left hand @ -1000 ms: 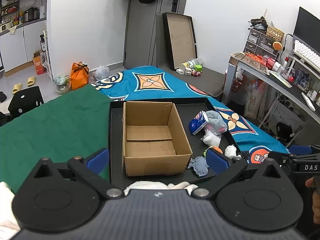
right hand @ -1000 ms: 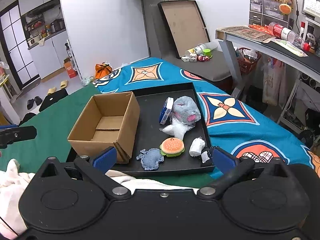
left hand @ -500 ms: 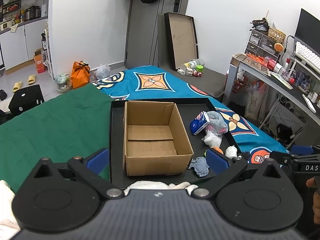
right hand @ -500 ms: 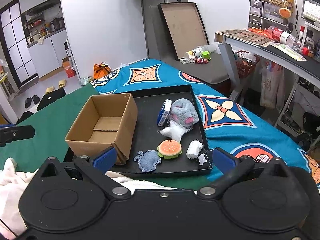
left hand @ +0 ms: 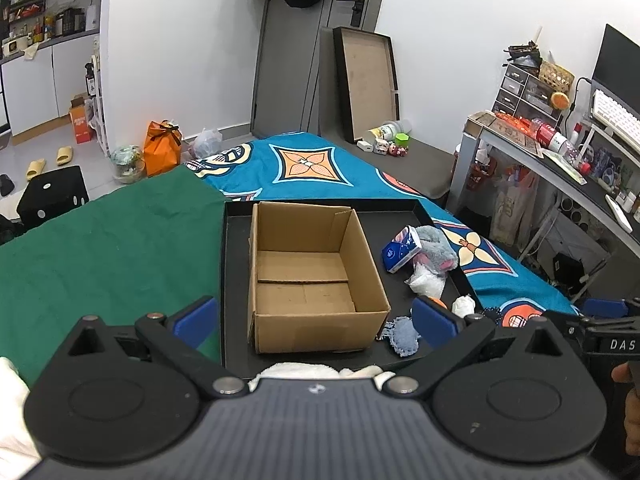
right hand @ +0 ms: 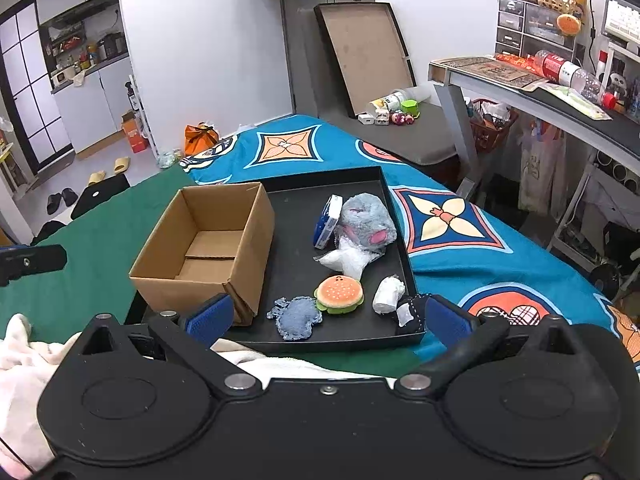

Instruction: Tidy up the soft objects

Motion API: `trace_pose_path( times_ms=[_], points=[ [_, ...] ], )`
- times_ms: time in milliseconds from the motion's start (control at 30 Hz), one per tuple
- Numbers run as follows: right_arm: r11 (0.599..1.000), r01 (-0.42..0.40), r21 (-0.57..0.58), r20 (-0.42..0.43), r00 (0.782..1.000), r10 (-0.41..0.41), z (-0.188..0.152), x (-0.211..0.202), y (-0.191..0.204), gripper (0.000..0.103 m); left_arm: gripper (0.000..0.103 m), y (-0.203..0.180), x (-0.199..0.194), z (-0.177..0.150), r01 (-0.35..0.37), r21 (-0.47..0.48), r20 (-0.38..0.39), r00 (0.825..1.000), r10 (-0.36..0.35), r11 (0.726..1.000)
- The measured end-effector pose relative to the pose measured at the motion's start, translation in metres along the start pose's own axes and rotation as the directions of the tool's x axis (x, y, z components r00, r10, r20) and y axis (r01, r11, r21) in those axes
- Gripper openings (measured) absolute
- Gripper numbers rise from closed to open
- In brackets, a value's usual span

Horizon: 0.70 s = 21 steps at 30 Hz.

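Observation:
An empty cardboard box (left hand: 308, 276) (right hand: 208, 248) stands in the left part of a black tray (right hand: 360, 184) (left hand: 236, 264). To its right lie a grey plush (right hand: 366, 220) (left hand: 436, 246), a blue tissue pack (right hand: 327, 222) (left hand: 400, 248), a clear plastic bag (right hand: 344, 260), a burger toy (right hand: 339, 294), a blue knitted piece (right hand: 296, 316) (left hand: 400, 334), a white roll (right hand: 388, 294) and a small dark item (right hand: 410, 314). My left gripper (left hand: 314, 320) is open, hovering before the box. My right gripper (right hand: 328, 318) is open near the tray's front edge.
The tray rests on a bed with a green cloth (left hand: 100, 248) and a blue patterned cover (right hand: 440, 220). White fabric (right hand: 24, 352) lies under the grippers. A desk (right hand: 520, 80) stands at the right. A framed board (right hand: 360, 56) leans on the far wall.
Both views have shifted slightly; the tray and box look a little closer. Both grippers stay open and no object has moved.

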State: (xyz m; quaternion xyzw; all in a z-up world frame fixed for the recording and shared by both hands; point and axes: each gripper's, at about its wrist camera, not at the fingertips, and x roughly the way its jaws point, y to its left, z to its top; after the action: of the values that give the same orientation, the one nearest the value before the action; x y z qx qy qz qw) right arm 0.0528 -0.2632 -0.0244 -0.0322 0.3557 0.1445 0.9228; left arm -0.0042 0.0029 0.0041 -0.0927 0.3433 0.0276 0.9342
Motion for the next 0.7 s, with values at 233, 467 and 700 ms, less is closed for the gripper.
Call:
trace_pose_path(
  times_ms=[233,467,700],
  points=[
    [1.0,0.0,0.004,-0.007,1.0,0.0,-0.0003,0.0021,0.0011,0.103,0.102,0.0007,0.0017,-0.0003,-0.005,0.0,-0.009,1.0,0.005,1.0],
    [1.0,0.001,0.002,-0.016,1.0,-0.001,0.001,0.0043,0.0021,0.103,0.102,-0.001,0.0011,-0.0012,0.002,0.008,-0.005,1.0,-0.002,1.0],
    [1.0,-0.003,-0.002,-0.011,1.0,0.003,0.0007,0.0038,0.0018,0.103,0.102,0.0003,0.0013,-0.0014,-0.001,0.006,-0.004,1.0,0.001,1.0]
  ],
)
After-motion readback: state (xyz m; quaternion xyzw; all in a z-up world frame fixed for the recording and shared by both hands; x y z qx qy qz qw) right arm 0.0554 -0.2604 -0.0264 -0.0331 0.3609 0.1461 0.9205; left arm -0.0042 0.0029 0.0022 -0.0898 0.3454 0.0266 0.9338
